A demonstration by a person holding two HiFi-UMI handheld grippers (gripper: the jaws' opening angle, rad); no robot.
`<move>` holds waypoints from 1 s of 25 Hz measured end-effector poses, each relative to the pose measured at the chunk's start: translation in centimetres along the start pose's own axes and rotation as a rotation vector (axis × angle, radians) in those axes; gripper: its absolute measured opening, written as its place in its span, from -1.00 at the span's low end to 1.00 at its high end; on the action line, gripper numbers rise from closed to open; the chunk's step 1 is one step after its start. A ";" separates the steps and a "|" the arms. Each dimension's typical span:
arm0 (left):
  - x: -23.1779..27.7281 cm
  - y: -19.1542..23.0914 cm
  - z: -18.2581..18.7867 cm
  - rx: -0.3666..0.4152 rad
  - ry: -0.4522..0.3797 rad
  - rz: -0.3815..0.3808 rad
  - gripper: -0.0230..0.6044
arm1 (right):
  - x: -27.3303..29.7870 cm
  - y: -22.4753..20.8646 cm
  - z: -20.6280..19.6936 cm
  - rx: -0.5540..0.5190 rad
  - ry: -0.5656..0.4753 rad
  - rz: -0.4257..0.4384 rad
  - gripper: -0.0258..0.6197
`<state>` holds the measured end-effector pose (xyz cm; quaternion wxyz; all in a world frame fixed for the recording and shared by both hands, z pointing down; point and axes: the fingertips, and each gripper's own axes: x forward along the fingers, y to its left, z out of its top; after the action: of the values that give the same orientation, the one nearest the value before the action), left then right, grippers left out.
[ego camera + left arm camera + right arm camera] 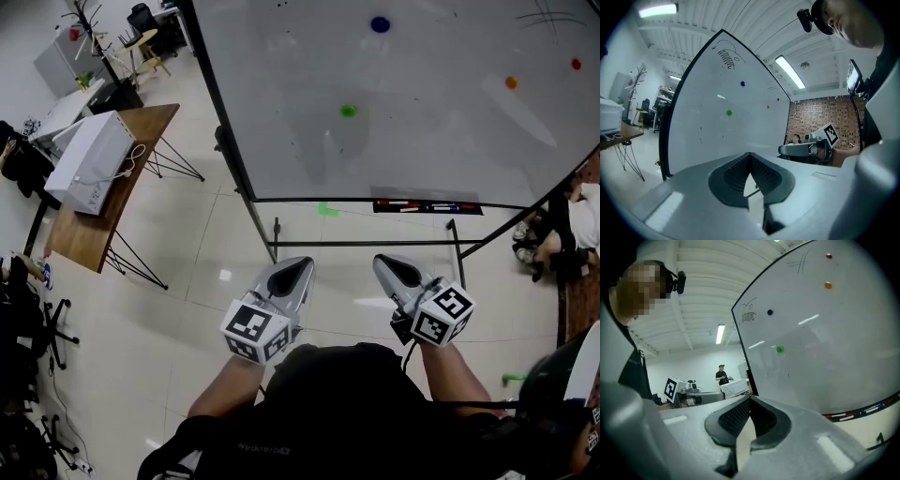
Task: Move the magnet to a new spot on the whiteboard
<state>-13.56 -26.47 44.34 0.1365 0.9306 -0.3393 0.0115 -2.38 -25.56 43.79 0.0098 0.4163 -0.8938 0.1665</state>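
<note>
A large whiteboard [422,131] stands ahead of me on a black frame. It carries a green magnet [349,111], a blue magnet [380,24], an orange magnet [511,82] and a red magnet [576,64]. My left gripper [305,265] and right gripper [380,261] are held side by side low in front of the board, well short of it. Both are shut with nothing between the jaws. The left gripper view has the green magnet [729,112] straight above its closed tips [750,154]. In the right gripper view the green magnet [779,349] sits up and right of the closed tips [750,398].
A marker tray [427,206] runs along the board's bottom edge, and the stand's legs [276,239] reach toward me. A wooden table [141,127] with a white box [89,159] stands at left. One person [562,230] is low at right, another [722,373] stands far off.
</note>
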 end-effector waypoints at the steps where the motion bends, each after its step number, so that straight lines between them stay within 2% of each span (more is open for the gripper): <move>1: -0.2 -0.5 -0.1 0.001 0.001 0.007 -0.87 | -0.6 0.7 0.2 -0.019 -0.002 0.013 -0.92; 5: -0.8 -3.4 0.1 0.011 -0.014 0.021 -0.87 | -4.3 2.8 1.0 -0.111 -0.016 0.036 -0.92; 8: -0.7 -6.9 0.0 0.006 -0.037 0.019 -0.87 | -8.2 3.5 0.6 -0.128 -0.028 0.046 -0.92; 11: -0.8 -11.3 -1.2 -0.014 -0.045 0.017 -0.87 | -12.6 3.9 -0.9 -0.110 -0.018 0.055 -0.92; 15: -1.4 -17.8 -4.3 -0.019 -0.006 0.017 -0.87 | -18.9 4.6 -2.7 -0.087 -0.039 0.054 -0.92; 20: -3.5 -26.9 -7.1 0.000 0.011 0.002 -0.87 | -27.1 5.9 -6.3 -0.042 -0.041 0.052 -0.92; 25: -5.9 -33.0 -10.4 -0.009 0.062 0.029 -0.87 | -32.4 6.7 -10.0 0.034 -0.016 0.061 -0.92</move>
<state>3.60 4.12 45.50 0.1508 0.9242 -0.3485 0.0408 12.59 5.49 46.28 -0.0092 0.3903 -0.9032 0.1785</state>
